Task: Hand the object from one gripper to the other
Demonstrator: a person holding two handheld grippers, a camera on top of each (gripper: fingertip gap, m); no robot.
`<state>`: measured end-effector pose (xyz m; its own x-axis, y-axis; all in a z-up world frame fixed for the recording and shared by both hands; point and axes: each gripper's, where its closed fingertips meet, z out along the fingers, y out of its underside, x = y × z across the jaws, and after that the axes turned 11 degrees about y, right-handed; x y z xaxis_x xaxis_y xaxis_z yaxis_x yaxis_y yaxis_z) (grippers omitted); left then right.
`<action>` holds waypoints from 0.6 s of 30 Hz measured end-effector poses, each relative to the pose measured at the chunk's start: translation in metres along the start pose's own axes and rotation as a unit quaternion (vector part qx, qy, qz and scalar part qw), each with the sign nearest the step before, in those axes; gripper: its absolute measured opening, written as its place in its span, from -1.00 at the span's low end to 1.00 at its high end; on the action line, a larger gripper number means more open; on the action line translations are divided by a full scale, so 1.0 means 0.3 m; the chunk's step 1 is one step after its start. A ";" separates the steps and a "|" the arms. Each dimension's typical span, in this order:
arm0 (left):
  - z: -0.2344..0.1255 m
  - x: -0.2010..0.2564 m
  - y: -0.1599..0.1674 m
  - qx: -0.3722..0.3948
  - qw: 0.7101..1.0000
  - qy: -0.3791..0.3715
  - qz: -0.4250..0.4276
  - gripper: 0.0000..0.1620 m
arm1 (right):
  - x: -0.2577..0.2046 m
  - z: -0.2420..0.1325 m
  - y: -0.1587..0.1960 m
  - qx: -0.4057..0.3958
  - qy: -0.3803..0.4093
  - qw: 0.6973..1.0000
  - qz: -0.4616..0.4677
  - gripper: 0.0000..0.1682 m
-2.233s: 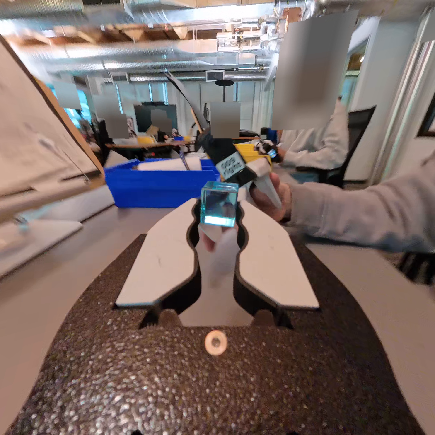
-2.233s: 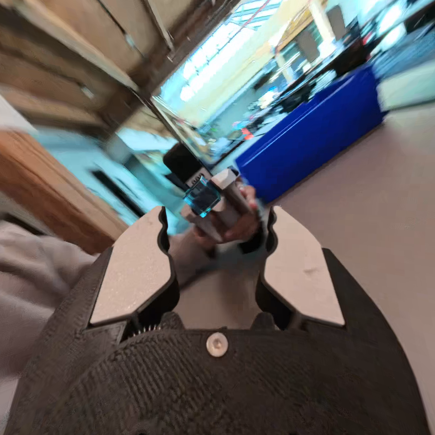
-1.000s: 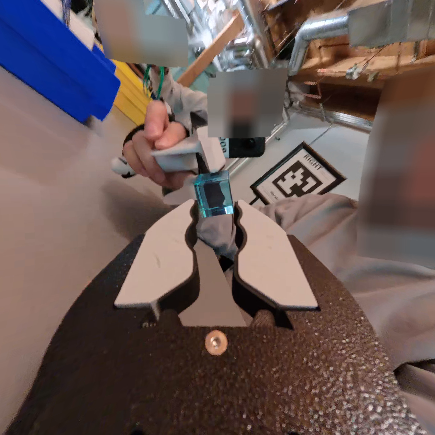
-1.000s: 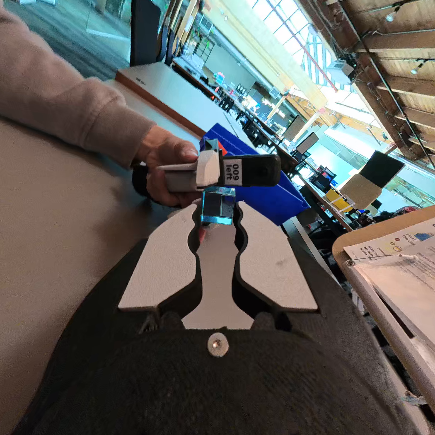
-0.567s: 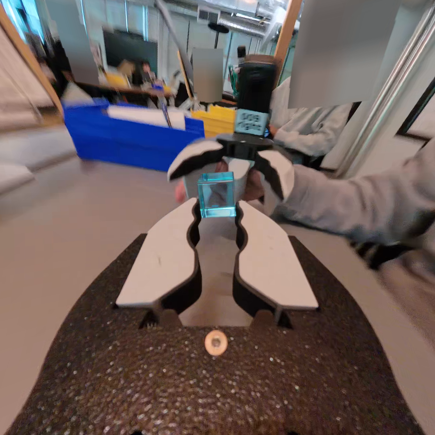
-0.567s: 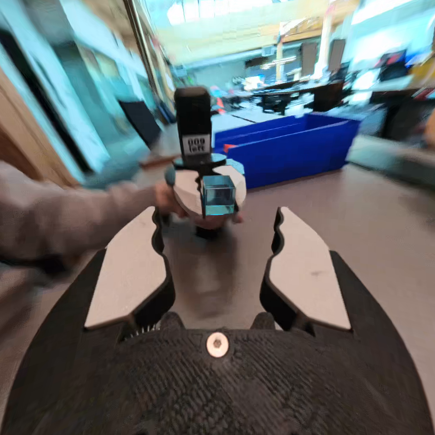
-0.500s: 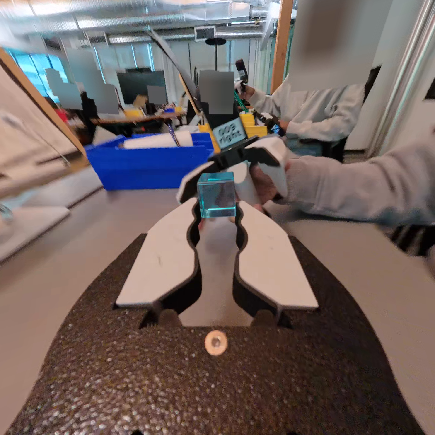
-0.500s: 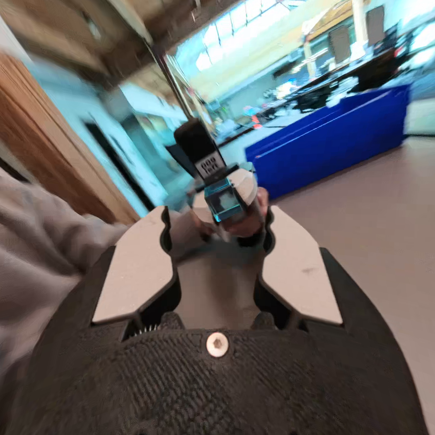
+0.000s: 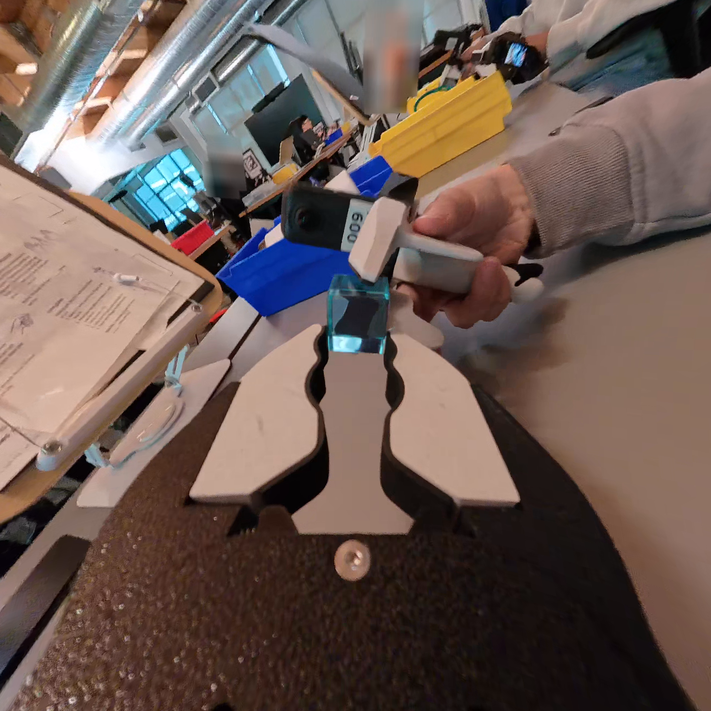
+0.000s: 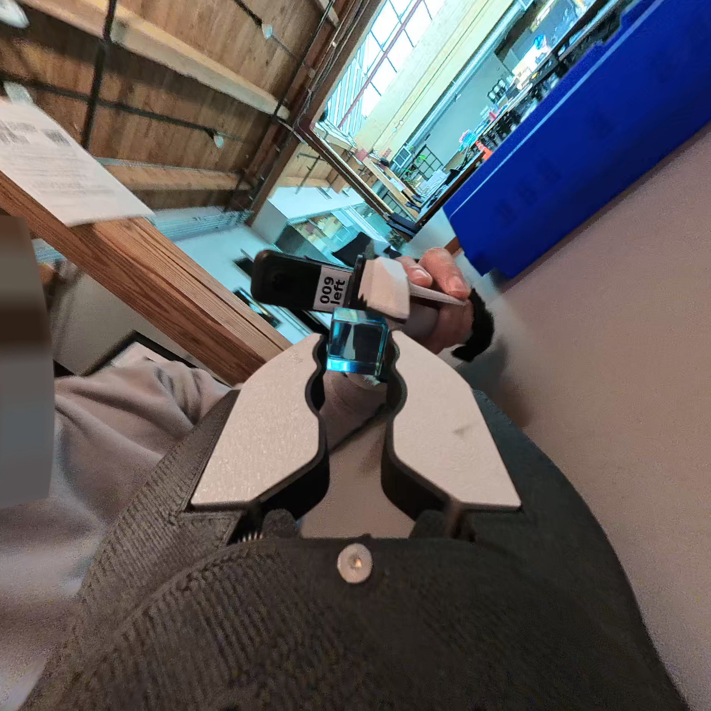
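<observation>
Fingers (image 9: 277, 404) of both your grippers clamp the clear blue cube (image 9: 357, 318) at once
Handover half done: one gripper, on either side of the cube, must let go

a white label (image 9: 352, 231) with printed characters sits on the black camera (image 9: 315, 225) in the left wrist view; a similar white label (image 10: 331, 293) sits on the black camera (image 10: 282, 282) in the right wrist view. printed sheets (image 9: 65, 292) lie clipped to a tilted board (image 9: 209, 286). another printed sheet (image 10: 54, 165) lies on a wooden beam (image 10: 154, 277). wording not reproduced.
</observation>
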<state>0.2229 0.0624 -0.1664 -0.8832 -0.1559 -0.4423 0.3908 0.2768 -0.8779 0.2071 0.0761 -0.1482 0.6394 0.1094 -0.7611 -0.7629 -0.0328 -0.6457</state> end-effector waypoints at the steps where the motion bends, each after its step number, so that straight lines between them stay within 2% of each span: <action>1: -0.001 -0.002 0.001 0.002 1.000 -0.002 -0.016 -0.66 | -0.006 -0.002 -0.002 0.003 0.008 0.999 -0.041 -0.66; 2: -0.005 -0.013 -0.003 0.013 0.999 -0.012 -0.042 -0.61 | -0.013 -0.007 -0.012 0.014 0.020 0.996 -0.088 -0.66; 4: -0.013 -0.022 -0.012 0.040 0.993 -0.005 -0.113 -0.36 | -0.023 -0.025 -0.046 0.046 0.059 0.978 -0.196 -0.65; 6: -0.015 -0.005 -0.024 0.080 0.970 0.050 -0.223 -0.15 | -0.025 -0.047 -0.067 0.072 0.107 0.935 -0.332 -0.66; 7: -0.016 0.006 -0.035 0.106 0.947 0.087 -0.289 -0.10 | -0.025 -0.054 -0.067 0.077 0.127 0.901 -0.408 -0.66; 9: -0.026 0.015 -0.062 0.165 0.885 0.156 -0.407 -0.19 | -0.020 -0.056 -0.050 0.069 0.159 0.820 -0.546 -0.66; 11: -0.042 0.026 -0.084 0.206 0.823 0.217 -0.483 -0.41 | -0.002 -0.049 -0.029 0.044 0.195 0.727 -0.657 -0.66; 12: -0.044 0.036 -0.085 0.208 0.802 0.238 -0.506 -0.49 | 0.010 -0.043 -0.017 0.026 0.209 0.677 -0.705 -0.66; 14: -0.039 0.042 -0.068 0.197 0.785 0.243 -0.535 -0.48 | 0.016 -0.029 0.002 -0.001 0.222 0.604 -0.766 -0.66; 15: -0.047 0.038 -0.078 0.209 0.775 0.249 -0.542 -0.45 | 0.001 -0.021 0.002 0.005 0.222 0.579 -0.784 -0.66; 18: -0.072 0.040 -0.094 0.223 0.739 0.279 -0.571 -0.61 | -0.049 -0.001 0.008 0.024 0.210 0.556 -0.804 -0.67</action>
<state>0.1956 0.0733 -0.1431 -0.6236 0.4034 0.6697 -0.7559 -0.0926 -0.6481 0.1960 0.0741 -0.1386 0.4574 -0.2823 0.8432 0.8316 -0.2002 -0.5181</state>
